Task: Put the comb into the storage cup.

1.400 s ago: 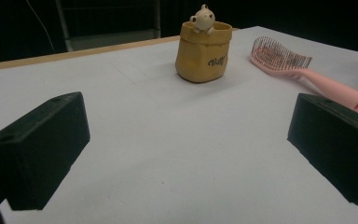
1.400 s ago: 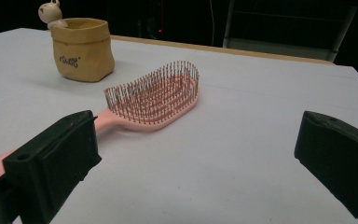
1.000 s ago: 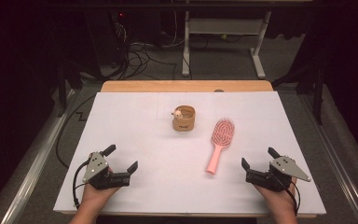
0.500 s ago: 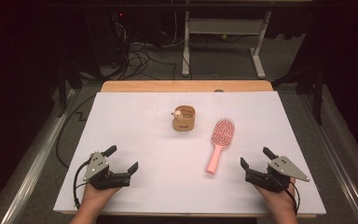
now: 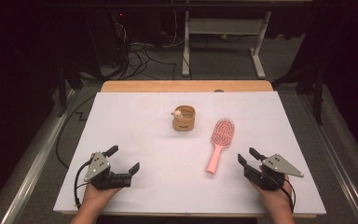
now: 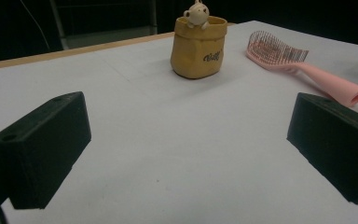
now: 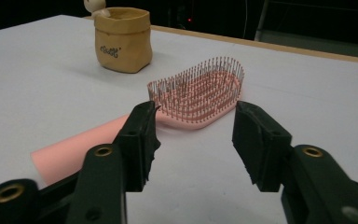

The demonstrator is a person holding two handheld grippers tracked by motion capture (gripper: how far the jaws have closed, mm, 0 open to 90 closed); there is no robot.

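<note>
Scanning left to right with the pouch as landmark: our left gripper (image 5: pixel 121 158) sits near and left of the tan pouch (image 5: pixel 184 118), jaws spread wide, holding nothing, and it looks the same as a second ago. The pouch stands upright mid-table (image 5: pixel 135 107), a small bear figure (image 5: pixel 179 113) perched on its rim. Just right of the pouch lies the pink hairbrush (image 5: pixel 218 145), bristles up, handle toward us.

Our right gripper (image 5: pixel 248 157) is near and right of the pouch, jaws parted, empty. It has crept slightly toward the brush handle since a second ago; we judge a reach for the brush has begun, nothing grasped yet.

The right gripper view puts the brush (image 7: pixel 186 100) just ahead of the open jaws, with separate bristles that the high view blurs. The left gripper view shows printed lettering on the pouch (image 6: pixel 198 47) and the handle's hollow end, both unreadable from above.
</note>
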